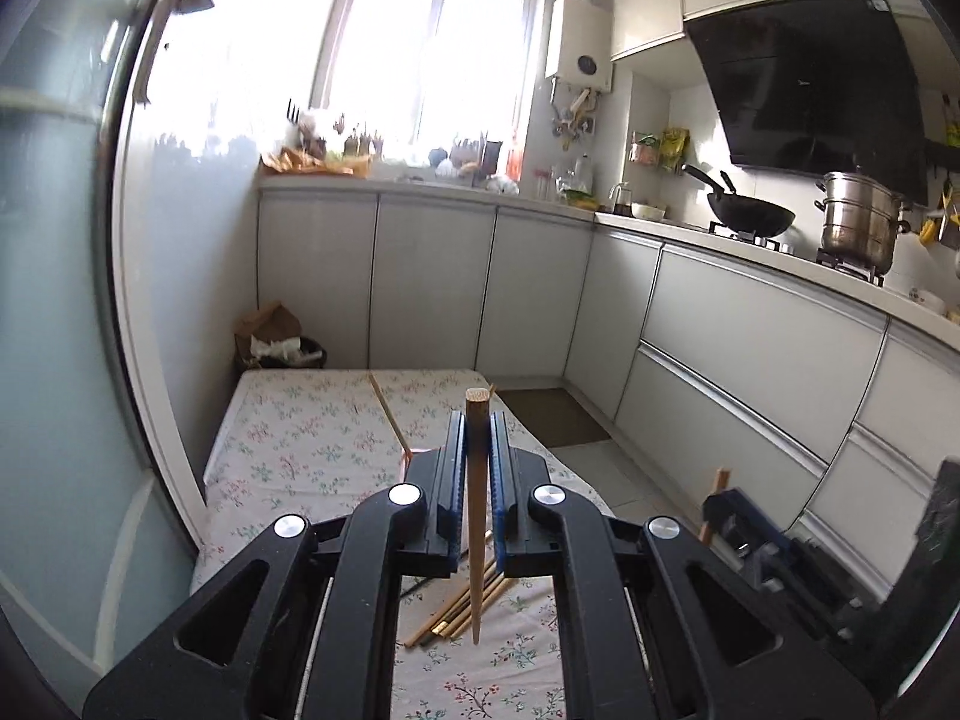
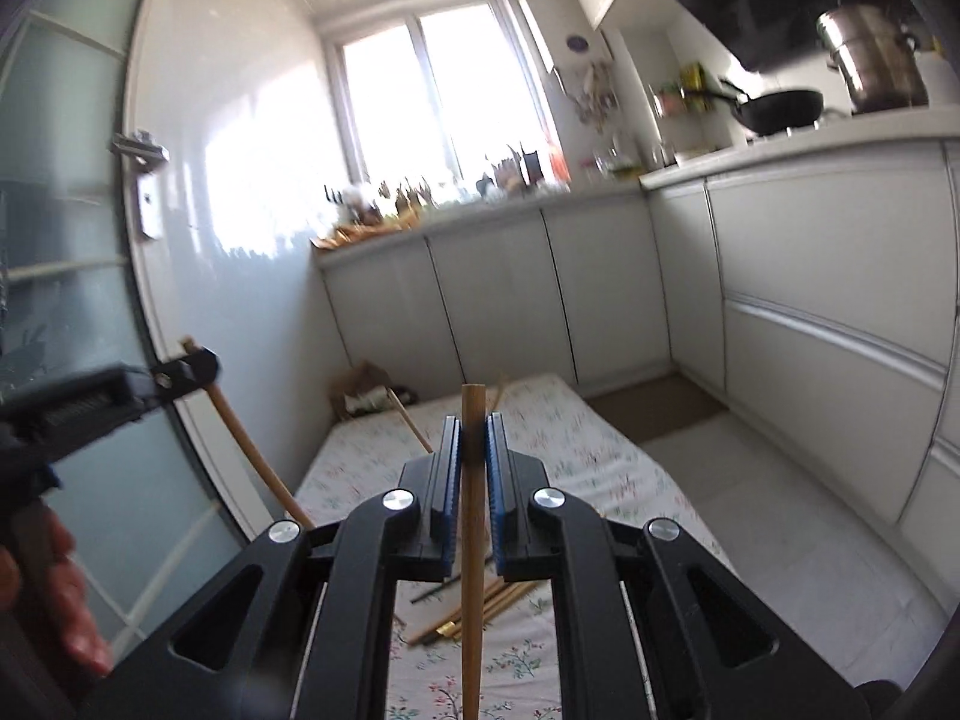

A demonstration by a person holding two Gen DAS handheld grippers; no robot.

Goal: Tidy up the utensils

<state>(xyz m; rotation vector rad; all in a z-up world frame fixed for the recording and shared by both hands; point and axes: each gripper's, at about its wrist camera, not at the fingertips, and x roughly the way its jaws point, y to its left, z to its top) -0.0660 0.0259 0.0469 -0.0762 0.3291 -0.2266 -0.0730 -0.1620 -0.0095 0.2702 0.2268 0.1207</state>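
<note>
Between the left tongs' blue pads: left gripper (image 1: 477, 468) is clamped on 1 wooden chopstick (image 1: 476, 540), standing pretty much upright, blunt end poking up past the fingertips, thin tip hanging down under them.
Right tongs: right gripper (image 2: 473, 462) is pinched on its own chopstick (image 2: 473, 570), also upright, running from just above the pads down off the bottom of the right wrist view.
Below both tongs: loose pile of chopsticks (image 1: 459, 606) lying flat on the floral cloth (image 1: 300, 438), a couple with gold-ish ends.
Ahead of the left tongs: 1 more stick (image 1: 389, 414) lying alone on the cloth, well apart from the pile.
Off to the right tongs' left side: the other gripper with its stick, plus a blurry hand (image 2: 60, 588) holding it.
Far right: wok (image 1: 750, 217) and steel pot (image 1: 859, 228) up on the counter.
</note>
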